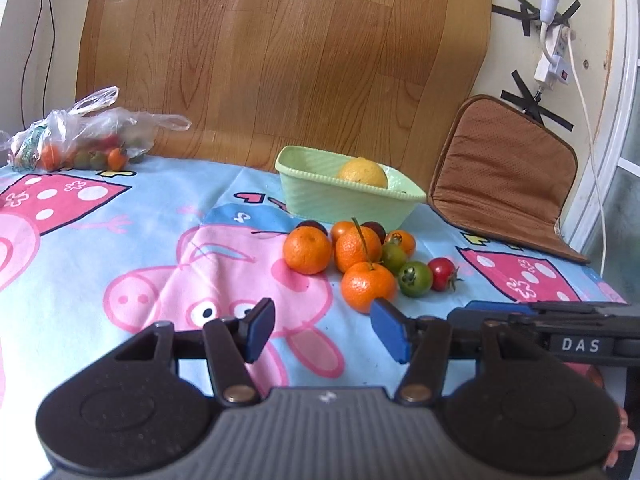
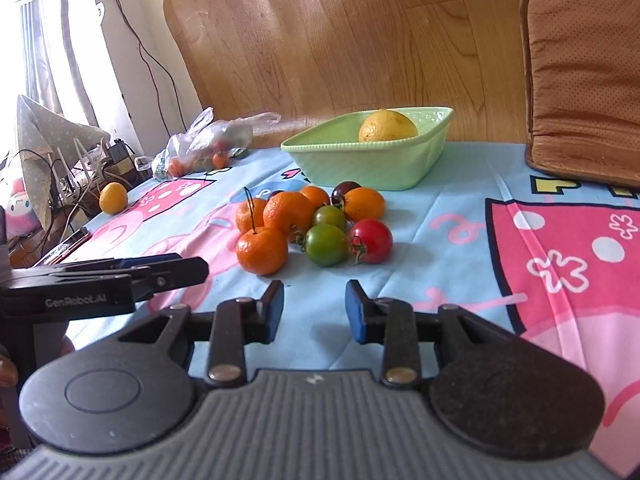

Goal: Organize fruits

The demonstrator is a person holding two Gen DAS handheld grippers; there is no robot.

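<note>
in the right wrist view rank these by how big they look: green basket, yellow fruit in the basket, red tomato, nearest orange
1. green basket
2. yellow fruit
3. nearest orange
4. red tomato
The yellow fruit and the orange look close in size; the orange sits nearer the camera, so their order is unsure.

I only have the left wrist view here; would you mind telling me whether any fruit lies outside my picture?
Observer: Yes, a lone yellow citrus sits near the cloth's far left edge, apart from the pile.
Operator: Thank you. Is anything between the right gripper's jaws?
Observer: No, the right gripper is empty, jaws apart above bare cloth, short of the green tomato.
Operator: What lies beyond that table edge?
Observer: A clutter of cables and a pink plush toy.
</note>
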